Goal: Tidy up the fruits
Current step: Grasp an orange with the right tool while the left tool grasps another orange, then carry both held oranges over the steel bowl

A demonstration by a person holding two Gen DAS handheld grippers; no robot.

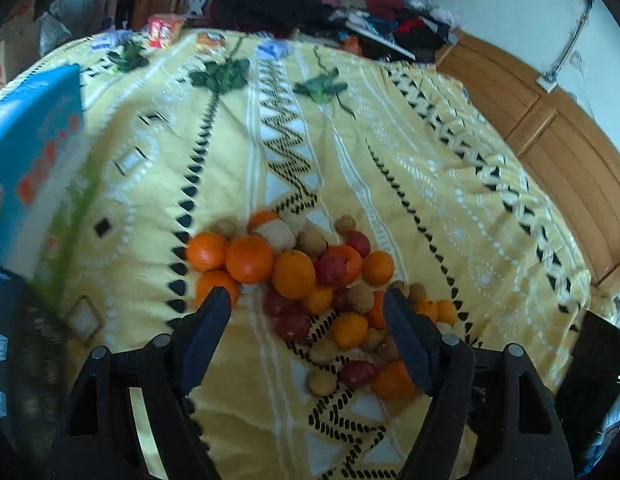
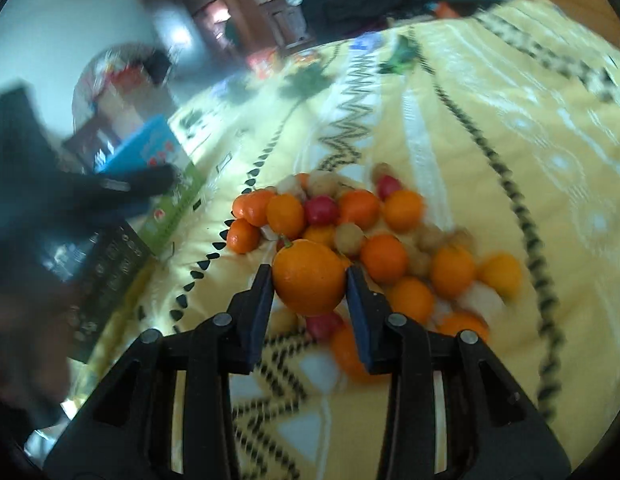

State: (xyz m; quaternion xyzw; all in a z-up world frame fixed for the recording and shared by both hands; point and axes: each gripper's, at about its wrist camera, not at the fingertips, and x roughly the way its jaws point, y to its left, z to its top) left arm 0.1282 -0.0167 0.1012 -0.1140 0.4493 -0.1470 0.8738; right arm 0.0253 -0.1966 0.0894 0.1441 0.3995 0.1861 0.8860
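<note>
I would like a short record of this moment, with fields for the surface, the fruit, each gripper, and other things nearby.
surface: yellow patterned bedspread
fruit pile: oranges, small red fruits and small brown fruits heaped together
right gripper: shut on one orange, held above the pile
left gripper: open, holding nothing, pointed at the pile
blue box: on the bedspread, left of the pile
background: pile of clothes past the far edge of the bedspread

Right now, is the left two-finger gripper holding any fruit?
No, the left gripper stands open and empty above the pile of orange, red and tan fruits.
</note>
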